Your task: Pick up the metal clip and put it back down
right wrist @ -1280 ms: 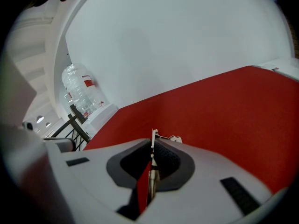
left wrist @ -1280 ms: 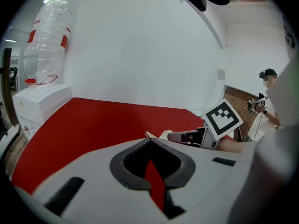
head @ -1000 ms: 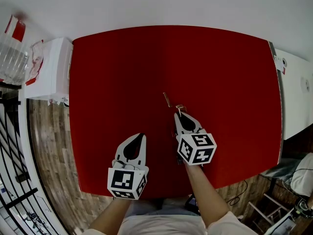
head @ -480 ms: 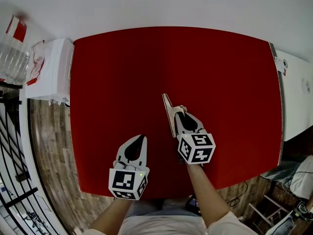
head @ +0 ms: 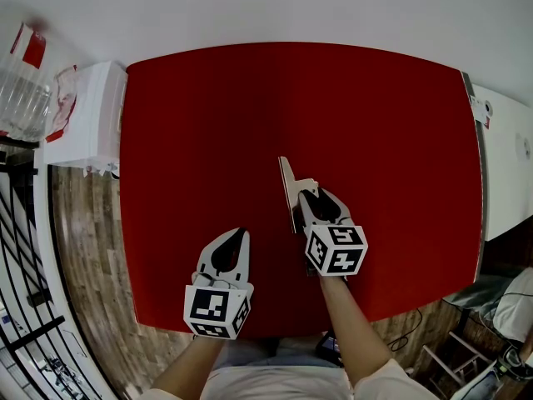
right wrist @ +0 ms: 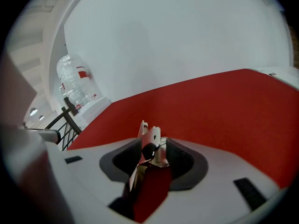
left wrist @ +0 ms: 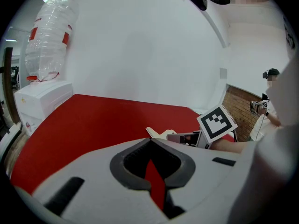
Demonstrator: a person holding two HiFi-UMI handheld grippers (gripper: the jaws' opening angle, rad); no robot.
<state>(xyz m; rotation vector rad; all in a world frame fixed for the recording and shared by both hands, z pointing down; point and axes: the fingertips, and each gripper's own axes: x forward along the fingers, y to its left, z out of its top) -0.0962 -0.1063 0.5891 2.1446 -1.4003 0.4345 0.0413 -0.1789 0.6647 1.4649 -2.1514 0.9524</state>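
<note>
The metal clip (head: 287, 192) is a long pale strip on the red table (head: 208, 123), running along the left side of my right gripper (head: 306, 186). In the right gripper view the clip (right wrist: 150, 136) sits in the gap of the right gripper (right wrist: 154, 141). Its blades stick out past the tips and red table shows beneath it. These jaws have just been opening, and the pads look slack on the clip. My left gripper (head: 242, 232) rests nearer the front edge, shut and empty, and in its own view (left wrist: 150, 141) its tips meet. From there the clip (left wrist: 154, 133) shows beside the right gripper's marker cube.
A white cabinet (head: 83, 119) with a clear plastic water bottle (head: 21, 82) stands off the table's left edge. A white unit (head: 504, 165) borders the right edge. Wooden floor and a black railing lie at the lower left.
The clip was only small pieces at the shut right gripper's tip. It now shows as a long strip beside that gripper, whose jaws have spread. The left gripper has not moved.
</note>
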